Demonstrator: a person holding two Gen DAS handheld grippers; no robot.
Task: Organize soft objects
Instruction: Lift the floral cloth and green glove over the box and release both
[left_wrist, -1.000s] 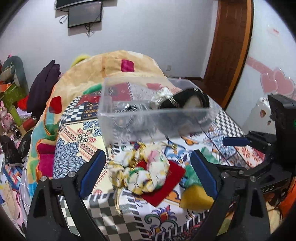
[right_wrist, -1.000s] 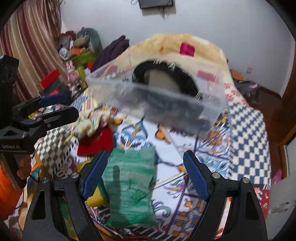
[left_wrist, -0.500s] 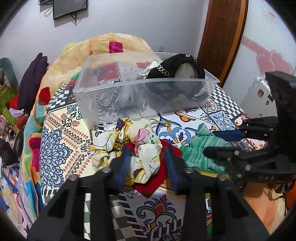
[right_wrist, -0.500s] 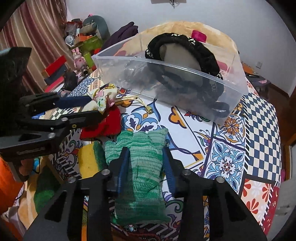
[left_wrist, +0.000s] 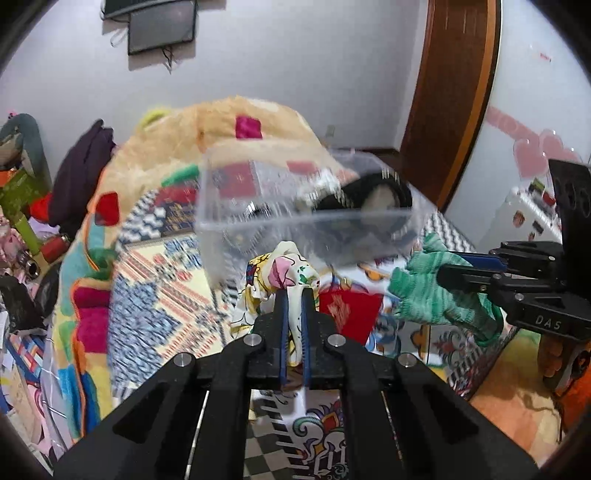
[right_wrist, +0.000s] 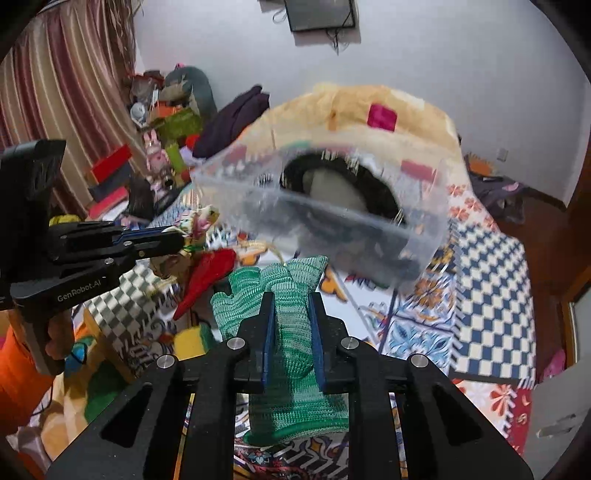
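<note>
My left gripper is shut on a floral cloth and holds it lifted in front of the clear plastic bin; a red cloth hangs or lies just behind it. My right gripper is shut on a green knit glove and holds it lifted before the bin. The bin holds a black-and-white furry item. The right gripper with the glove shows at the right of the left wrist view; the left gripper with the floral cloth shows at the left of the right wrist view.
A yellow sponge lies on the patterned bedspread under the glove. A beige blanket heap rises behind the bin. Toys and boxes crowd the left side. A wooden door stands at the right.
Both grippers closed from wide open: the left onto the floral cloth, the right onto the green glove. Both have lifted their items off the bedspread toward the bin.
</note>
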